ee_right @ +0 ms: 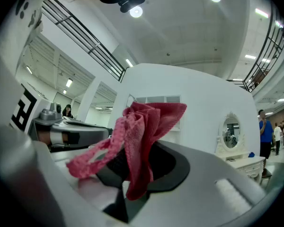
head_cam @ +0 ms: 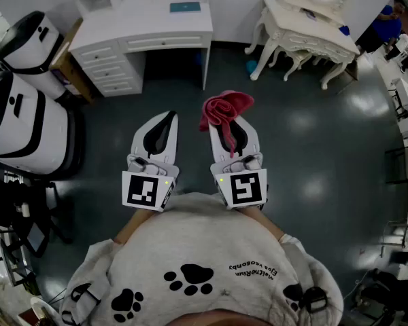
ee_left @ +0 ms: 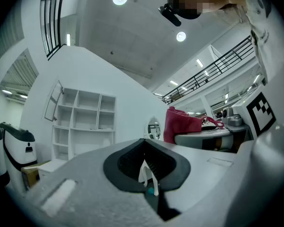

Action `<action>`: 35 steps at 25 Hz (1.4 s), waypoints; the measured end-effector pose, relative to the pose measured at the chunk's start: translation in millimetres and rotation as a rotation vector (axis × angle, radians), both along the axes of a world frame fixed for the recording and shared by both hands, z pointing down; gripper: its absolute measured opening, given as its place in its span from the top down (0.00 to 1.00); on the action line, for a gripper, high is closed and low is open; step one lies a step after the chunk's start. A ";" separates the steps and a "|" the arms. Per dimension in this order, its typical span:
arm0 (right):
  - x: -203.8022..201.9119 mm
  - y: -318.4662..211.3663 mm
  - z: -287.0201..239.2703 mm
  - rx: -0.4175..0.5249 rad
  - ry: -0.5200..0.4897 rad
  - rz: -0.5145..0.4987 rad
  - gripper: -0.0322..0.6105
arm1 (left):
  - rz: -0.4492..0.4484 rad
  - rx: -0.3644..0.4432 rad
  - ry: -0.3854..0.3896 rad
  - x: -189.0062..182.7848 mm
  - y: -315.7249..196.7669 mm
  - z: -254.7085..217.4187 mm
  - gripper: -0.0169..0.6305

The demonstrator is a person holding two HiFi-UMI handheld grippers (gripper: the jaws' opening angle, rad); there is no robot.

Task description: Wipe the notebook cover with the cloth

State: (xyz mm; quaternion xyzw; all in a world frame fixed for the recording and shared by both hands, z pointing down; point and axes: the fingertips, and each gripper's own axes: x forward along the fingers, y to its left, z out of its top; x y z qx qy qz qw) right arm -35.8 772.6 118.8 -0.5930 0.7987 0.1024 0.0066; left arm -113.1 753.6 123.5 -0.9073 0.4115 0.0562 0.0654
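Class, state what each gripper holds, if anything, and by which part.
The right gripper pinches the pink cloth by a bunched fold, and the rest spills past its tips. The left gripper holds nothing.

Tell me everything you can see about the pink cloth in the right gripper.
The cloth is reddish-pink, soft-looking fabric with a nubby, towel-like weave and a stitched edge. It is bunched and crumpled, not spread flat. The right gripper is shut on it, so one bunch stands beyond the jaw tips and a looped edge hangs off to the side. It is held in the air above the dark floor, touching only the jaws.
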 end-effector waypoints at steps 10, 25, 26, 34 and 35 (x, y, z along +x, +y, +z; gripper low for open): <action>19.0 -4.4 7.8 0.003 -0.024 -0.007 0.84 | -0.008 -0.013 0.002 14.4 -4.2 8.2 0.98; 29.5 -90.8 29.9 -0.023 -0.032 -0.007 0.83 | -0.019 -0.034 0.015 17.3 -90.9 24.1 0.98; 30.0 -102.3 29.5 -0.022 -0.031 -0.006 0.83 | -0.019 -0.033 0.016 17.9 -102.5 23.6 0.98; 27.8 -199.9 22.9 -0.018 -0.027 0.002 0.83 | -0.008 -0.029 0.021 17.7 -202.6 16.4 0.98; 27.0 -212.6 21.9 -0.018 -0.030 0.005 0.83 | -0.003 -0.029 0.020 17.7 -215.6 15.6 0.98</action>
